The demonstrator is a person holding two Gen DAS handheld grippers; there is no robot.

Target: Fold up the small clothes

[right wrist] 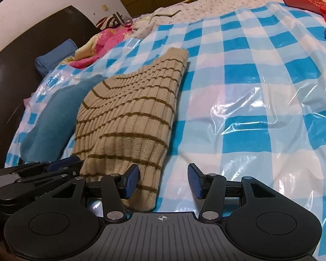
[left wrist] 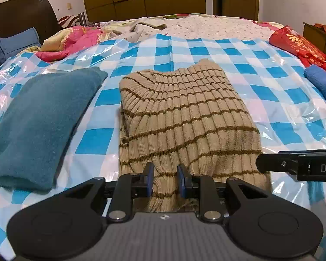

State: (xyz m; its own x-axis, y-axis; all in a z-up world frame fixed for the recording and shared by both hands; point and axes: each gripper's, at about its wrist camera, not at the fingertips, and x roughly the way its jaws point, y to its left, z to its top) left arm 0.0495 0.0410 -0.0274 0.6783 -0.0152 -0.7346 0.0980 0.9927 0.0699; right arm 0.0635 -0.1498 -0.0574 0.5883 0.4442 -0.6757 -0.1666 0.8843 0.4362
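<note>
A beige ribbed sweater with brown stripes (left wrist: 184, 108) lies folded on the blue-and-white checked plastic sheet (left wrist: 239, 65), collar end far from me. My left gripper (left wrist: 164, 169) is shut on a bunched fold of its near hem. The sweater (right wrist: 130, 113) also shows in the right wrist view, left of centre. My right gripper (right wrist: 163, 174) stands open over the sweater's near right corner: the left pad touches the knit and the right pad hangs over bare sheet. The left gripper (right wrist: 60, 163) sits just left of it.
A folded teal cloth (left wrist: 39, 119) lies left of the sweater. A blue cloth (left wrist: 323, 84) and a red bag (left wrist: 300, 45) sit at the right edge. A pink quilt (left wrist: 71, 41), a blue pillow (left wrist: 13, 43) and a dark headboard (left wrist: 21, 10) are at the far left.
</note>
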